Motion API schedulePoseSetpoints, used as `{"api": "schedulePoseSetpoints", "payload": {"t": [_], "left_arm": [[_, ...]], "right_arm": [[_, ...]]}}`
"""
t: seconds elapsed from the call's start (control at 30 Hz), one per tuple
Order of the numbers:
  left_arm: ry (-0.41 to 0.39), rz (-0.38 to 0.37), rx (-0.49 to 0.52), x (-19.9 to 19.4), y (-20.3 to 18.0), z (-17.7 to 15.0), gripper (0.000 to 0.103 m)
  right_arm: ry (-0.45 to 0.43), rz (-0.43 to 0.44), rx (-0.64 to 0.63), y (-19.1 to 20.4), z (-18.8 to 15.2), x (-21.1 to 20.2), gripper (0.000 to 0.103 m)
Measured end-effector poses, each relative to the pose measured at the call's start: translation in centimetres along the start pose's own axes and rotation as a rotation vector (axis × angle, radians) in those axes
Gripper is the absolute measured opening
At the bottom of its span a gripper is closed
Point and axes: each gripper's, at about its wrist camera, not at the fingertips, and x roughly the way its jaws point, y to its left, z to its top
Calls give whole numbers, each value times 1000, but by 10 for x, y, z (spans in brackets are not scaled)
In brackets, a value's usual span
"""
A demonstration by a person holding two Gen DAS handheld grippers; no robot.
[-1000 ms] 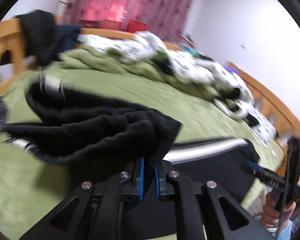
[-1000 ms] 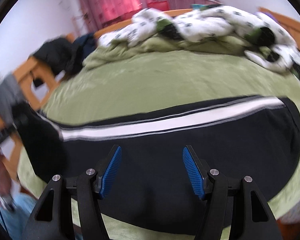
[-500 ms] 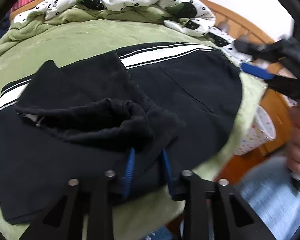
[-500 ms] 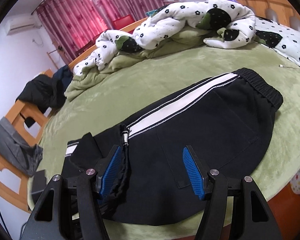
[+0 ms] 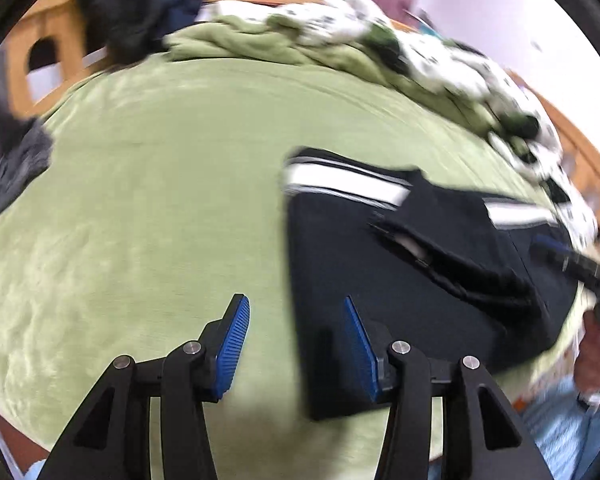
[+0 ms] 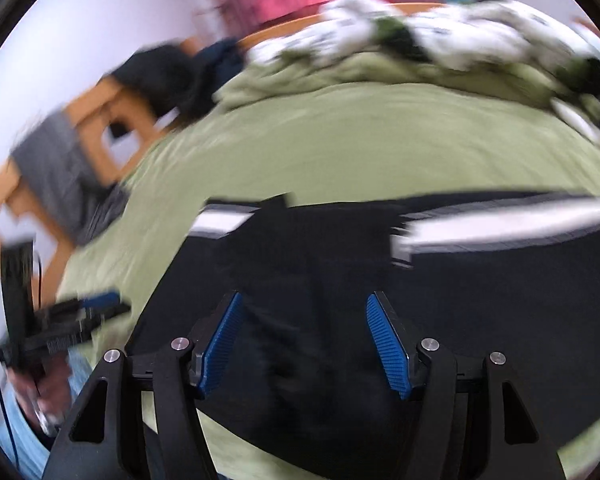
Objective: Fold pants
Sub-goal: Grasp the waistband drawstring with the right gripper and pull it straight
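Black pants [image 5: 380, 280] with a white side stripe [image 5: 340, 186] lie flat on the green bed cover [image 5: 160, 200]. One leg end [image 5: 460, 232] is folded back on top of them. My left gripper [image 5: 296, 344] hovers over the pants' left edge; its jaws are opening and grip nothing. In the right wrist view my right gripper [image 6: 304, 344] stands open above the middle of the pants [image 6: 340, 272], holding nothing. Each view shows the other gripper in a hand at its edge: the right gripper [image 5: 572, 264] and the left gripper [image 6: 80, 312].
A crumpled white spotted duvet [image 5: 440, 60] and a green blanket [image 5: 260, 40] are heaped along the far side. Dark clothes [image 5: 116, 12] hang on the wooden bed frame [image 5: 44, 52]; a grey garment [image 6: 64, 172] hangs at the left. A person's light blue trousers [image 5: 560, 432] are at the near edge.
My left gripper let go of the black leg end, which now lies folded over the pants, and moved left to the pants' edge. The right gripper stayed open above the pants.
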Motion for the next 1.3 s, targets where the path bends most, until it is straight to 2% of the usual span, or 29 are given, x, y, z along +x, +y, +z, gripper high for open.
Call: {"api": "schedulePoseSetpoints", "payload": {"t": [0.1,0.2,0.23,0.27,0.3,0.33,0.37,0.4,0.47,0.53,0.6,0.67,0.77,0.8,0.87,1.0,1.17,1.23,1.3], "left_arm": [[5,2,-90,5,30,3,46],[16,-39,-155,10,46,3,46],[14,-43,-165,10,50,1,46],[11,-40,-172,10,53,1,46],[9,-36,-173,12,51,2,46],[6,-35,-174,13,50,3,46],[2,-38,-176,12,51,2,46],[0,-42,-176,14,48,4,46],[-3,-50,-179,14,46,6,46],[2,-58,-181,13,48,5,46],[20,-62,-177,17,46,5,46],[27,-60,-170,18,44,4,46],[15,-52,-152,15,38,3,46],[11,-50,-147,15,36,3,46],[16,-49,-143,17,33,3,46],[27,-74,-127,19,25,-2,46],[43,-59,-79,21,9,-9,46],[62,-58,-68,24,5,-12,46],[79,-69,-55,26,0,-14,46]], "right_arm": [[73,-14,-130,36,3,39,64],[176,-20,-177,52,-8,78,64],[210,-55,-188,55,-12,91,63],[228,-119,-209,57,-18,103,56],[197,-148,-231,59,-21,103,49],[170,-170,-266,63,-21,100,14],[160,-184,-298,66,-19,93,7],[109,-187,-282,62,-14,79,7],[-5,-151,-154,40,-1,47,7],[-41,-141,-9,4,9,27,7],[-16,-210,123,-37,8,25,10],[53,-277,228,-71,-1,31,37],[74,-212,366,-107,-24,21,39],[65,-182,385,-112,-28,15,41],[51,-117,393,-115,-36,8,52],[27,-9,392,-109,-44,5,52],[-54,-37,371,-97,-40,-14,55],[-54,-48,347,-91,-39,-16,56],[-34,-2,321,-81,-39,-15,56]]}}
